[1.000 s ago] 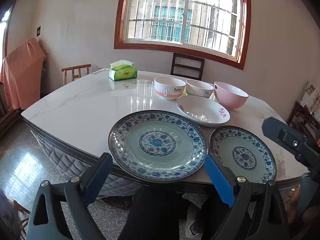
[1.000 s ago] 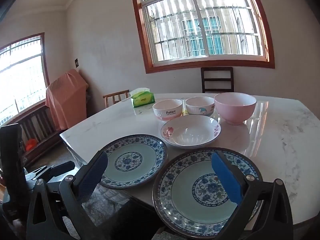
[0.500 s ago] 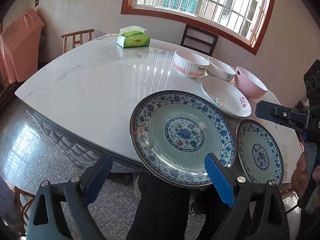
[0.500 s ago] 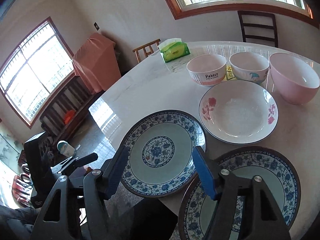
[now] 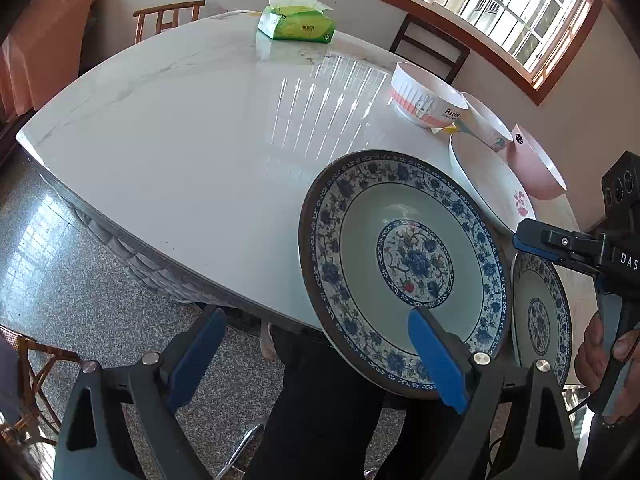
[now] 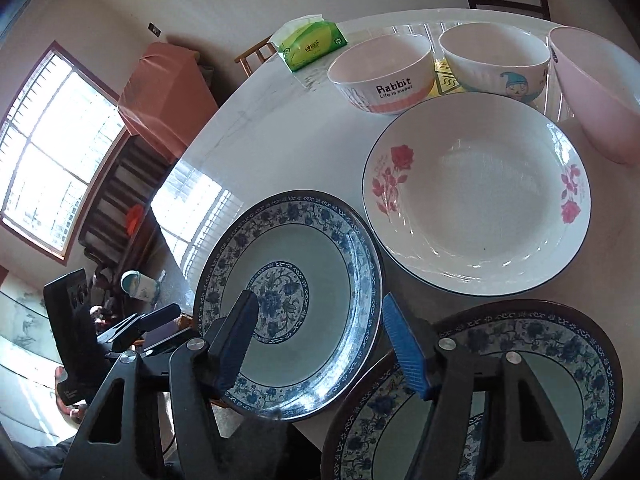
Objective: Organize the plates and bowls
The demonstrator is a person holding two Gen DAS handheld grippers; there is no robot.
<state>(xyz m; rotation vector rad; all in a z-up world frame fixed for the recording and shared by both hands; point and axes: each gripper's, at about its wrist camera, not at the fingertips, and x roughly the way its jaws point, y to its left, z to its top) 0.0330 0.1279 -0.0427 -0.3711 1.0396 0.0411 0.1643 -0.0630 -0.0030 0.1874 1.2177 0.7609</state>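
Note:
Two blue-and-white plates sit at the table's near edge. In the left wrist view the larger-looking plate (image 5: 404, 268) lies ahead of my left gripper (image 5: 316, 360), which is wide open, its right pad over the plate's near rim. The second plate (image 5: 540, 316) is to its right, under my right gripper (image 5: 560, 244). In the right wrist view my right gripper (image 6: 320, 344) is half open and its jaws are closing. The right half of the left plate (image 6: 288, 292) shows between the pads, and they do not press on it. The other plate (image 6: 520, 380) lies under the right finger.
Behind the plates are a white rose-pattern dish (image 6: 476, 196), a "Rabbit" bowl (image 6: 380, 76), a white cartoon bowl (image 6: 492, 60) and a pink bowl (image 6: 592, 92). A green tissue pack (image 5: 296, 24) sits far back on the marble table (image 5: 180, 140). Chairs stand around it.
Both grippers tipped downward and came closer to the blue-and-white plates. The right jaws narrowed from wide open to about half. The left jaws stayed wide.

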